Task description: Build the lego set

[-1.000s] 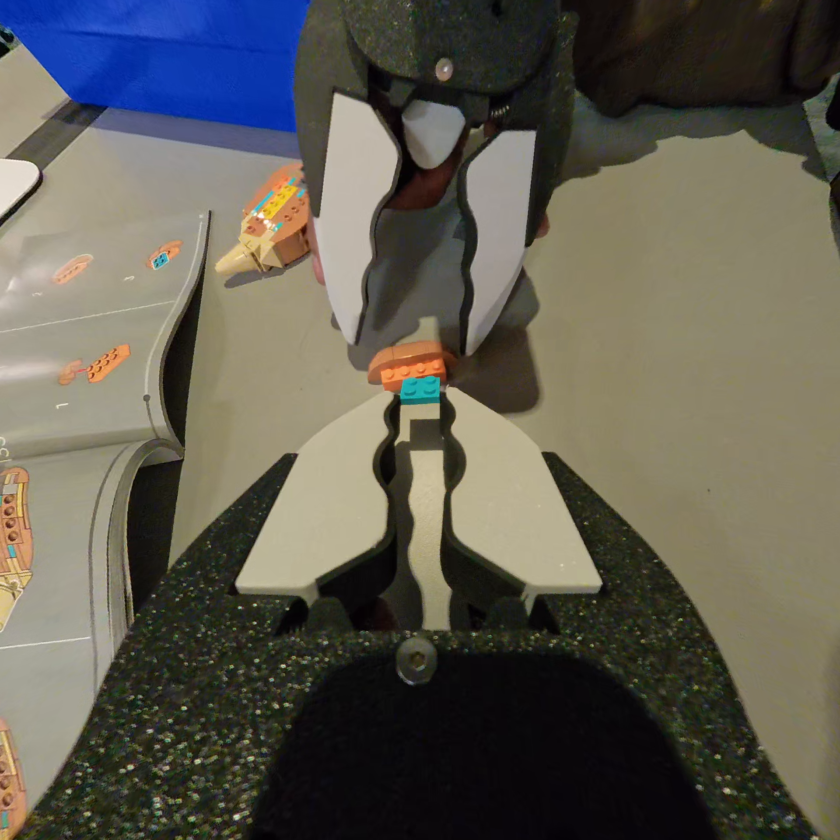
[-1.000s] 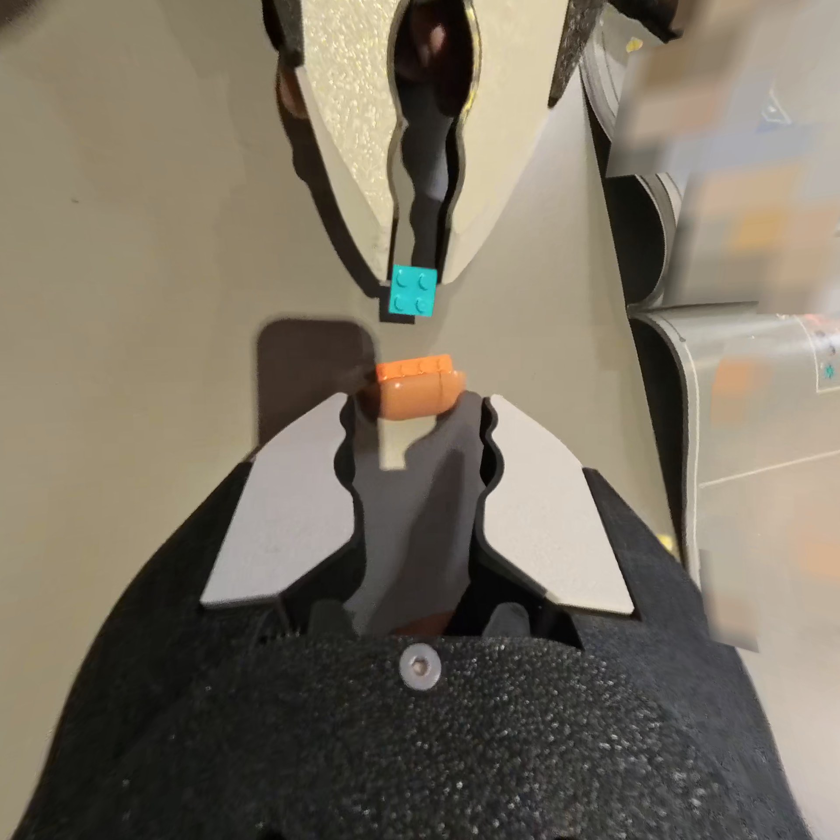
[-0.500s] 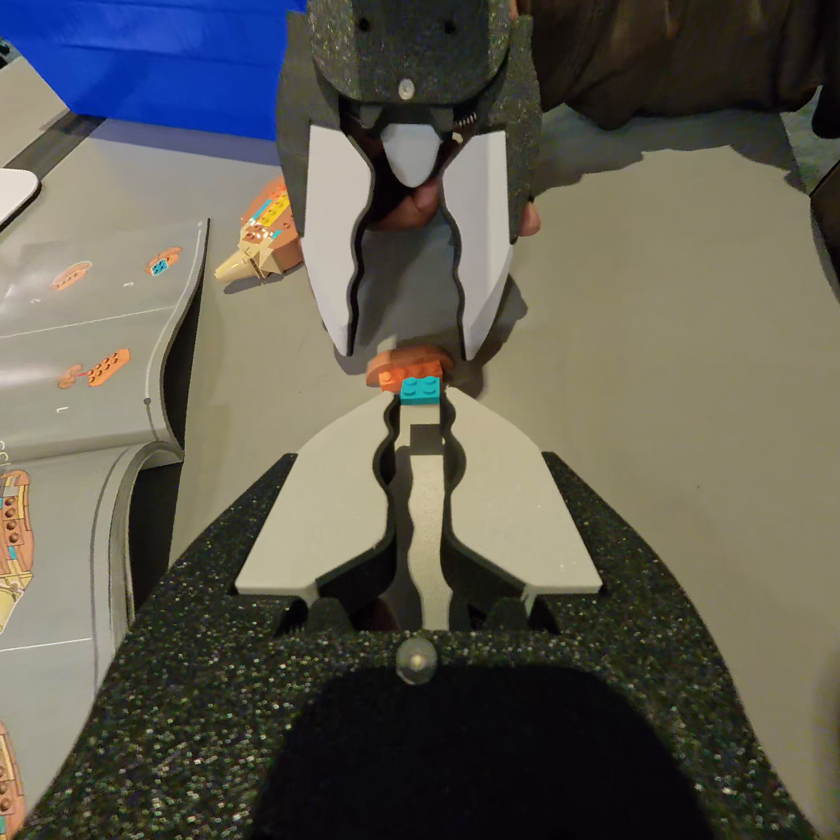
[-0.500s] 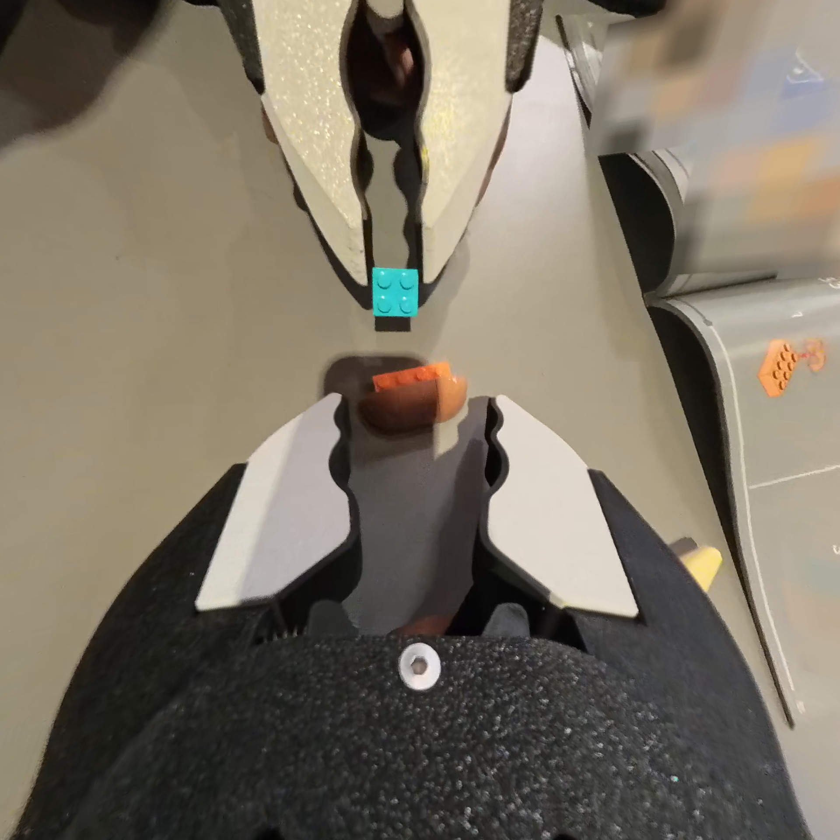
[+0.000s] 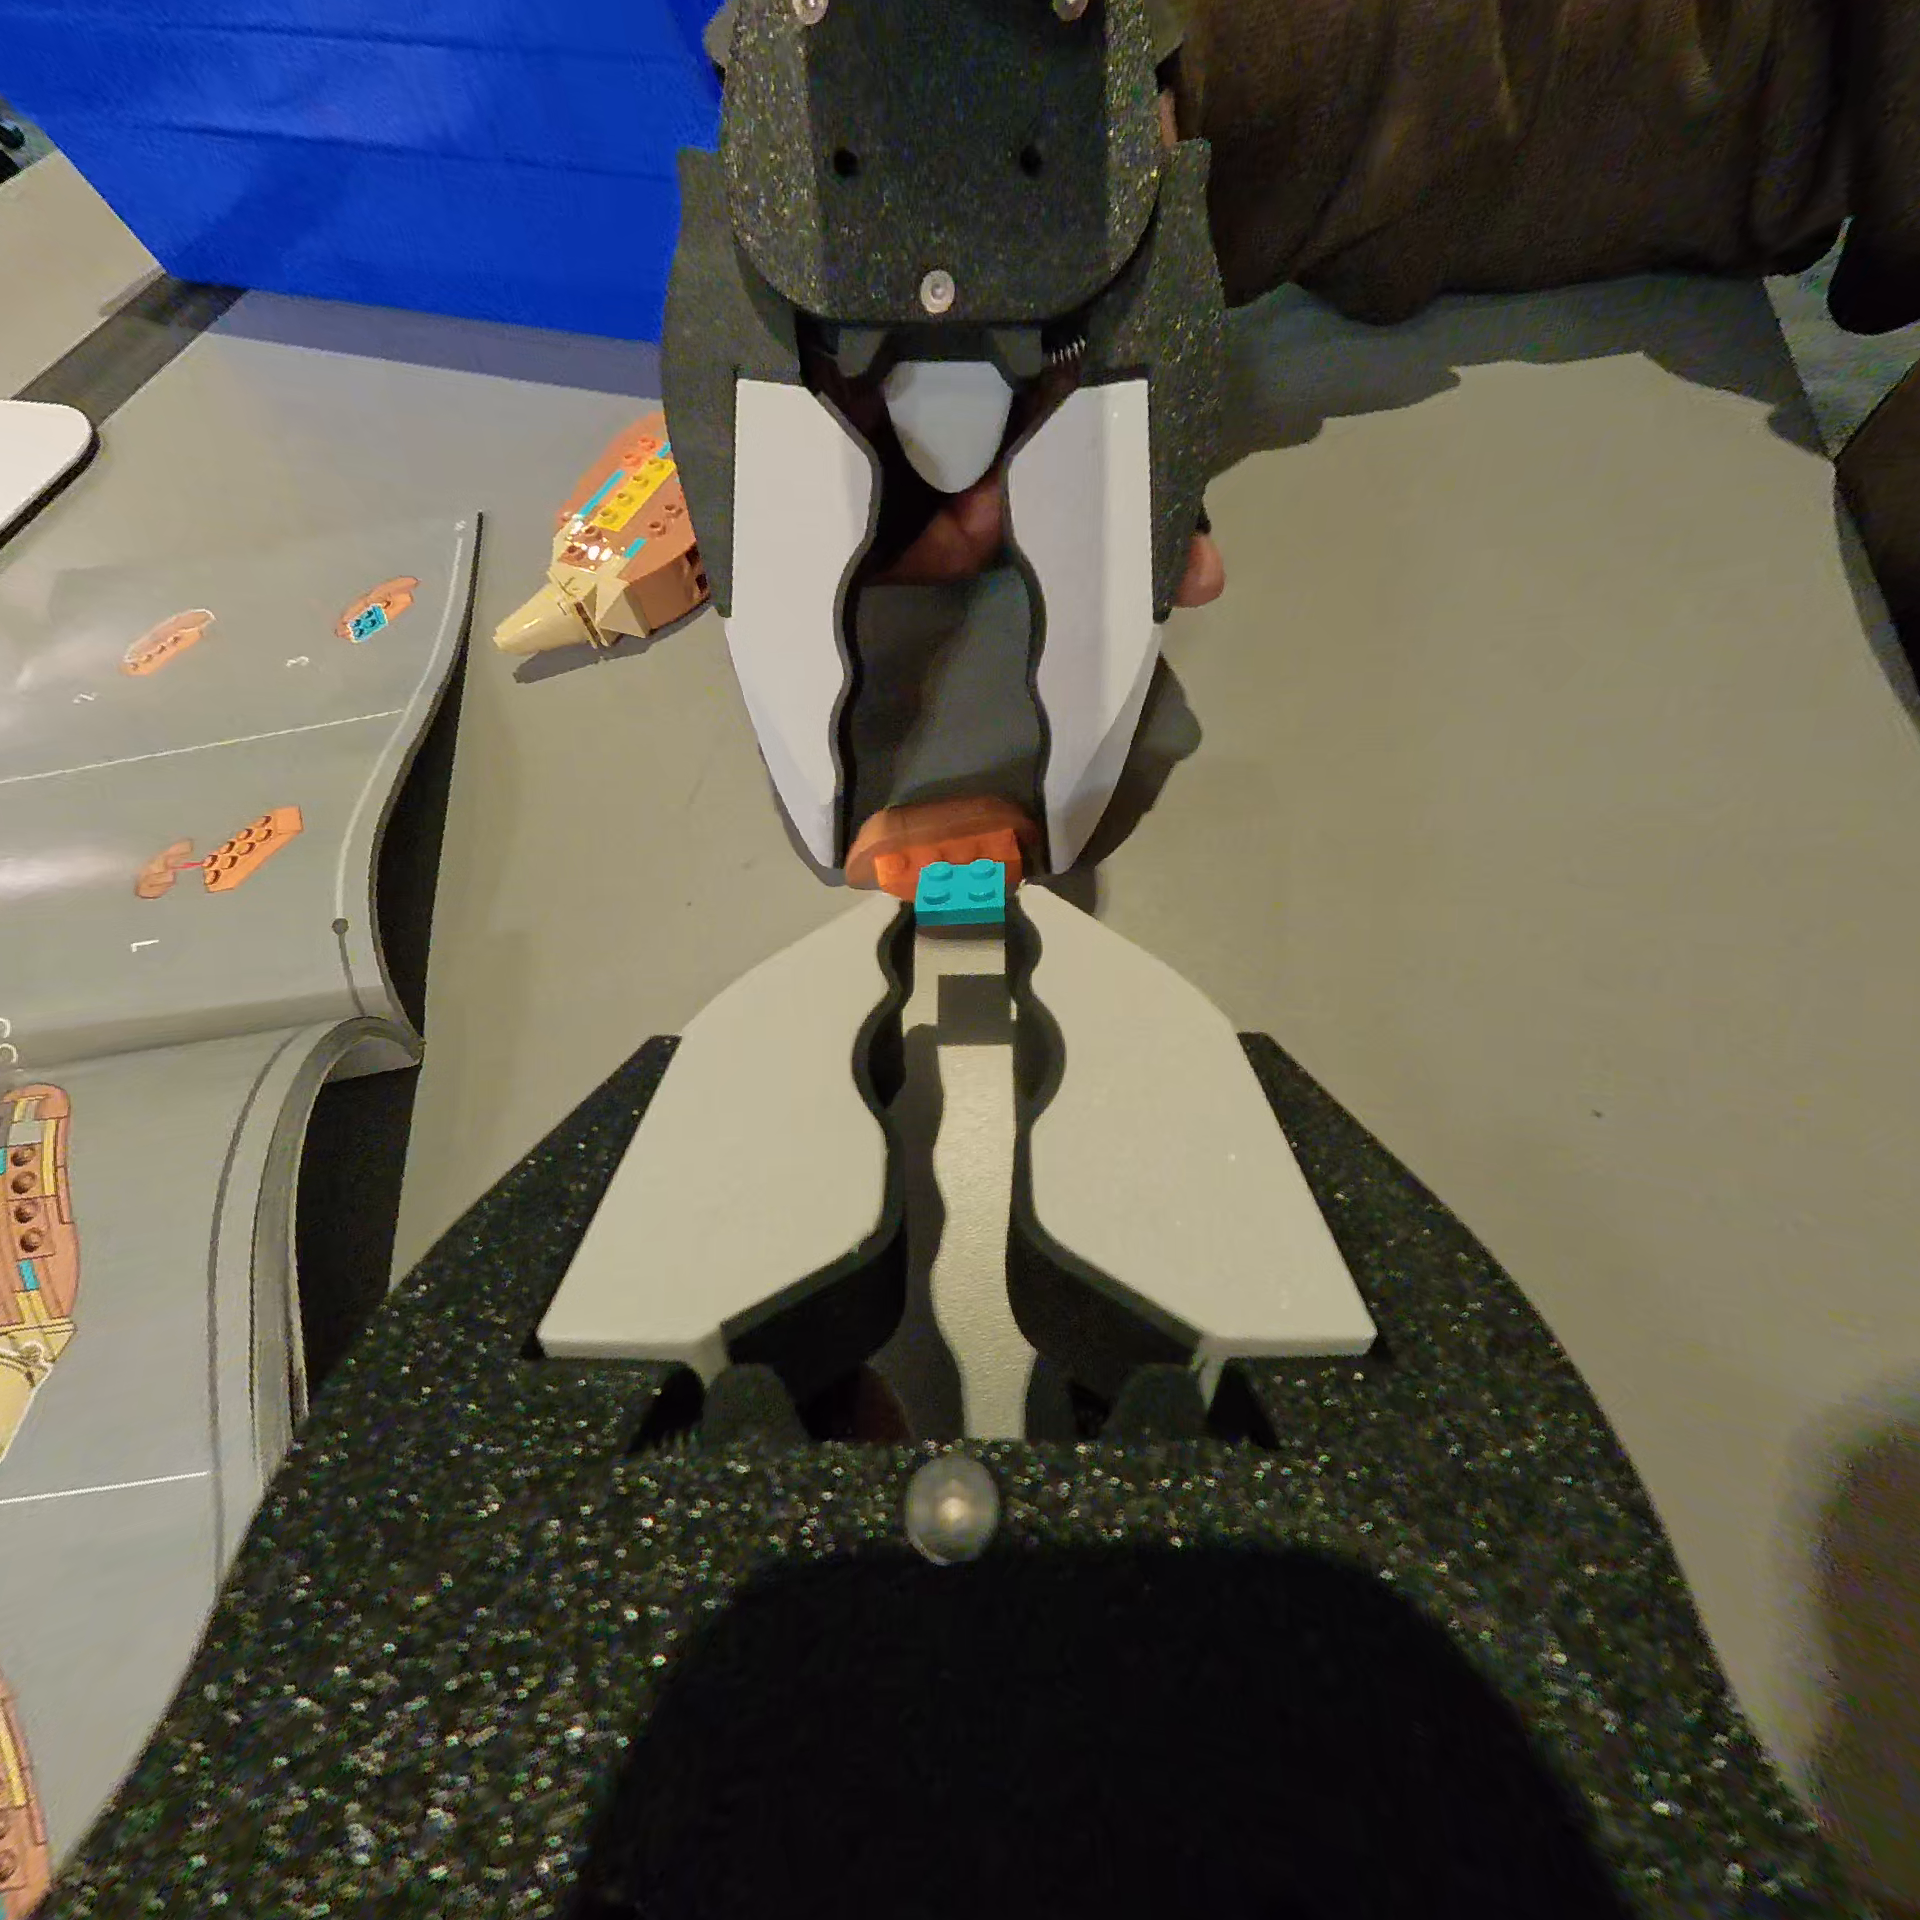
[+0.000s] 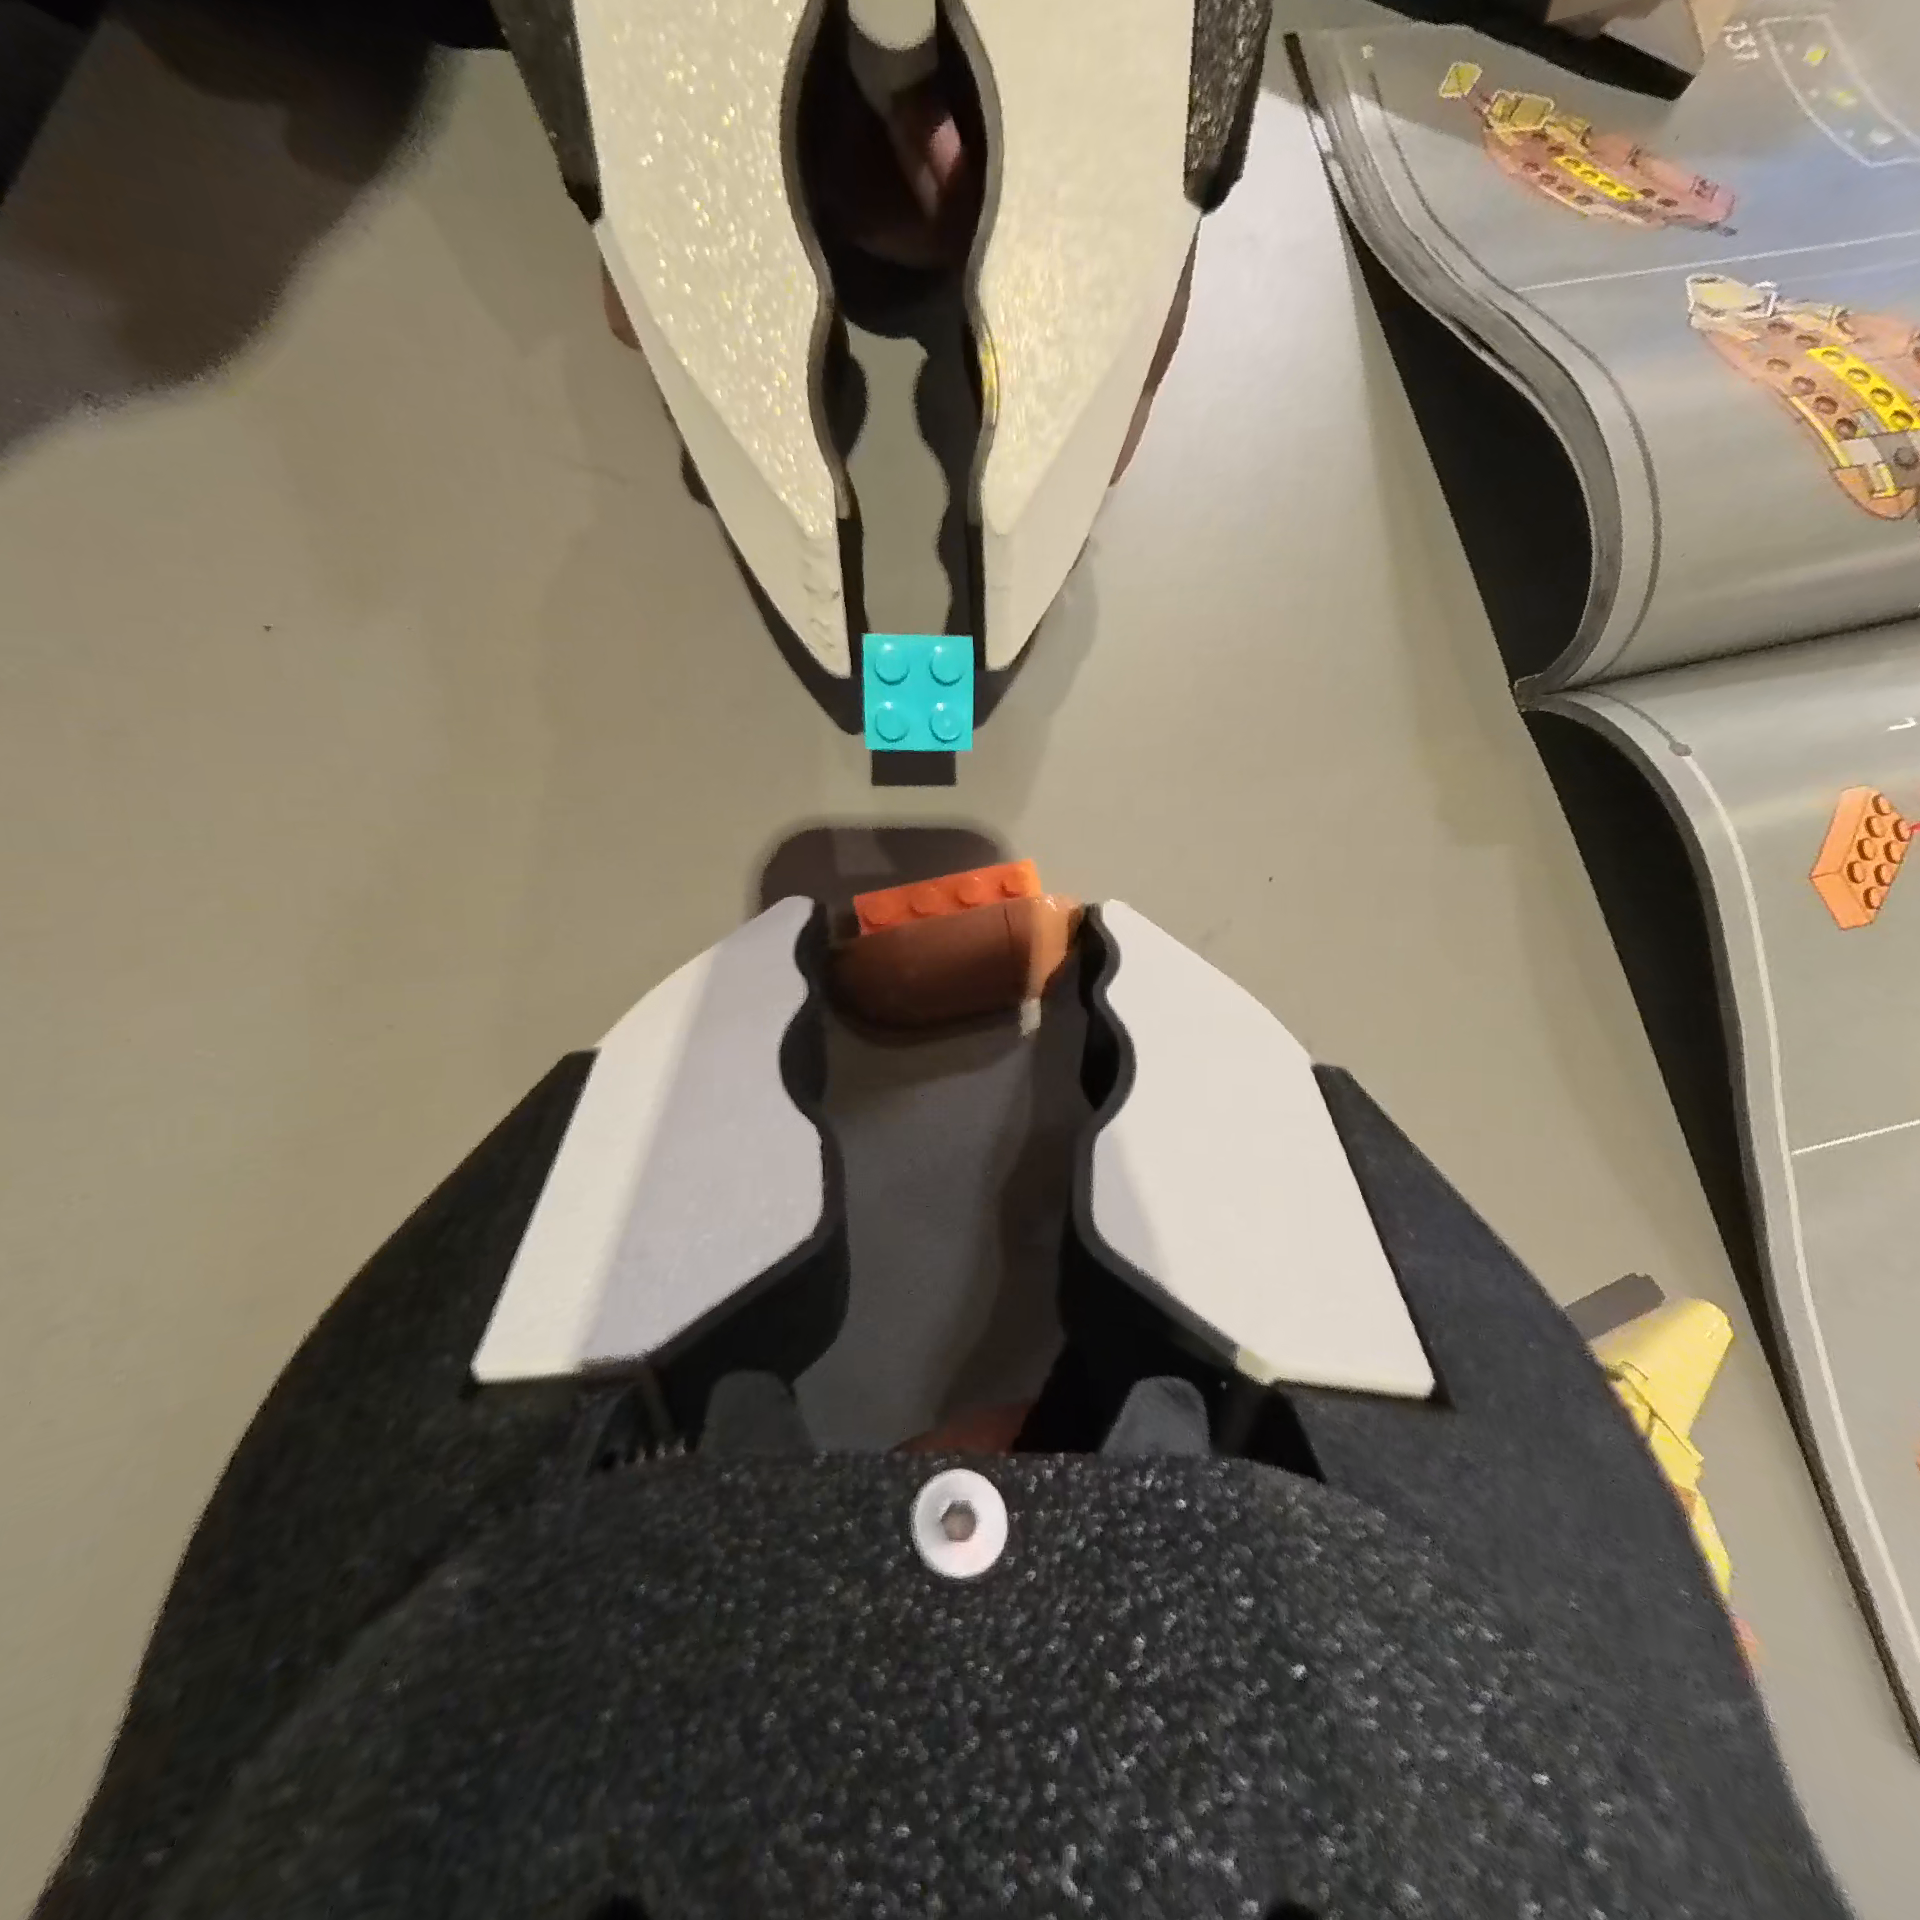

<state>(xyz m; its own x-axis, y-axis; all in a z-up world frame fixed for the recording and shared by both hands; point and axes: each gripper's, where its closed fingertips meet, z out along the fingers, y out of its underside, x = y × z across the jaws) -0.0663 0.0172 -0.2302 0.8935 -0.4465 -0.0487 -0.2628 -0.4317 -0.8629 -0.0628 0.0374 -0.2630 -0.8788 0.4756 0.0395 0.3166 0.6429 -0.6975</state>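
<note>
a: the left gripper (image 5: 961, 914) is pinched on the teal plate (image 5: 962, 891); the right gripper (image 6: 948, 914) is clamped on the orange-and-brown piece (image 6: 951, 951), both held above the table (image 5: 1455, 831).

b: are they touching?

a: apart in the right view, possibly overlapping in the left. stiff, light, slick plastic is expected; flat side walls are best gripped. the instruction booklet (image 5: 208, 727) lies beside.

Smooth matte grey counter (image 5: 1455, 831) fills both views, lit warm from above w/ hard dark shadows, bright blue panel (image 5: 364, 156) along far edge at upper left, white rounded-corner slab (image 5: 31, 457) at left edge.
</note>
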